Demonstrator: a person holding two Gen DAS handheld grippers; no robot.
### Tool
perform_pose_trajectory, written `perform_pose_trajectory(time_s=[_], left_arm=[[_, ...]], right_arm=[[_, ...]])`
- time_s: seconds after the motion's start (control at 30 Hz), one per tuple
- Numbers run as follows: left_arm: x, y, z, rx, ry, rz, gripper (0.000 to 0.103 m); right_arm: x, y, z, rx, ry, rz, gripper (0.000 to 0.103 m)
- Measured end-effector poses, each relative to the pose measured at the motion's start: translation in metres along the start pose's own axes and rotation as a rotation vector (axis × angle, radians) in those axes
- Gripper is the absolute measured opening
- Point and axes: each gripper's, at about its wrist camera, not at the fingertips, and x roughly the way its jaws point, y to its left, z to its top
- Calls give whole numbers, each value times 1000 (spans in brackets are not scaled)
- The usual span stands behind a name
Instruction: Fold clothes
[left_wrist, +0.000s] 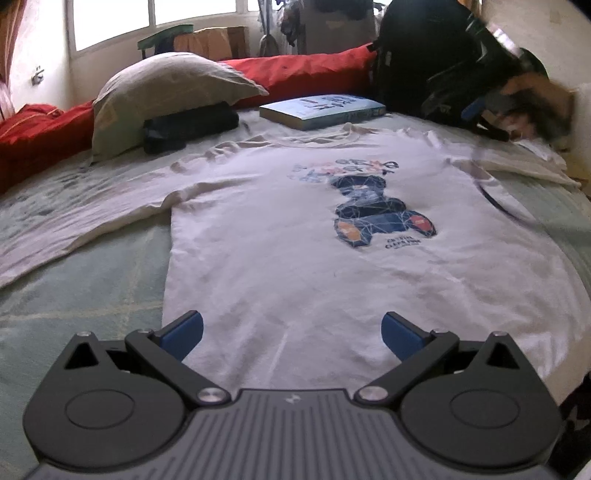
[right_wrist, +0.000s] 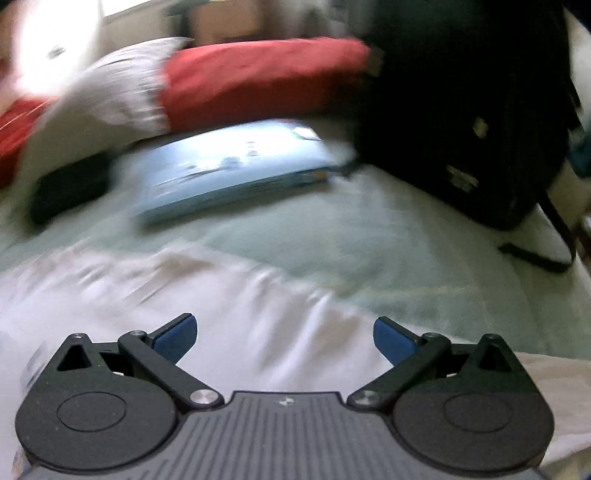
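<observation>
On the bed (left_wrist: 92, 266), a white T-shirt (left_wrist: 295, 258) is laid out flat with its front up, and a dark blue bear picture (left_wrist: 376, 206) is seen on its chest. One long sleeve (left_wrist: 74, 218) is stretched out to the left over the pale green bed cover. The left gripper (left_wrist: 291, 336) is held low over the bottom edge of the shirt and is pointed up along it toward the neck. Its two blue pads (left_wrist: 184, 332) are spread wide apart, and nothing is held between them. Whether the shirt is touched by the pads cannot be told. The right gripper (right_wrist: 284, 339) is held low over the far right part of the shirt, near the other sleeve, and in the left view it is seen only as a dark blur (left_wrist: 498, 85) with the hand behind it. In its own view the picture is smeared, but its blue pads (right_wrist: 177, 338) are also seen spread wide, with white cloth (right_wrist: 240, 314) under them and nothing pinched. Past the shirt's neck, a blue book (left_wrist: 321, 107) is laid flat on the bed. A grey pillow (left_wrist: 166, 96) is rested on a small black bag (left_wrist: 188, 125) to the left, a long red cushion (left_wrist: 295, 74) is set along the back, and a big black backpack (left_wrist: 424, 55) is stood at the right.
</observation>
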Motion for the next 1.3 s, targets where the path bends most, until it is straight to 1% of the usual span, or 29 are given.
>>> perform_pose_trajectory(time_s=[0.1, 0.17, 0.3, 0.4, 0.53, 0.57, 0.67, 0.8, 0.87, 0.93, 1.03, 1.1, 1.13, 1.23, 1.27, 1.3], left_arm=[[3, 0, -7, 3, 21, -18, 102], [8, 4, -16, -16, 42, -35, 102], [2, 4, -28, 11, 18, -42, 102], [-3, 5, -30, 3, 27, -39, 102], [-14, 1, -39, 27, 33, -25, 102], [-18, 2, -43, 27, 34, -26, 102], [-30, 4, -54, 19, 32, -30, 102], [-41, 6, -58, 12, 59, -22, 102], [-47, 7, -55, 9, 69, -24, 102], [-52, 6, -48, 22, 48, -40, 102], [-47, -5, -32, 43, 14, -70, 102], [-37, -16, -23, 48, 7, -95, 102], [-31, -20, -21, 42, 14, -100, 102], [-21, -25, -25, 24, 49, -89, 102], [-18, -25, -29, 19, 61, -82, 102], [-16, -24, -32, 14, 73, -75, 102]], right_arm=[[-51, 35, -39, -112, -2, 92, 103], [-77, 57, -72, -162, 7, 132, 103], [-93, 90, -137, -183, 39, 168, 103], [-89, 113, -180, -194, 69, 155, 103], [-78, 129, -220, -225, 58, 87, 103], [-80, 129, -228, -223, 31, 81, 103], [-82, 121, -241, -180, -35, 99, 103], [-82, 117, -253, -195, -111, 125, 103], [-89, 114, -252, -207, -103, 140, 103], [-100, 112, -252, -208, -106, 158, 103], [-126, 114, -260, -207, -205, 230, 103], [-132, 121, -267, -206, -237, 246, 103], [-132, 124, -271, -202, -238, 258, 103], [-120, 125, -282, -171, -166, 287, 103], [-117, 123, -286, -157, -145, 286, 103], [-116, 119, -290, -143, -145, 273, 103]])
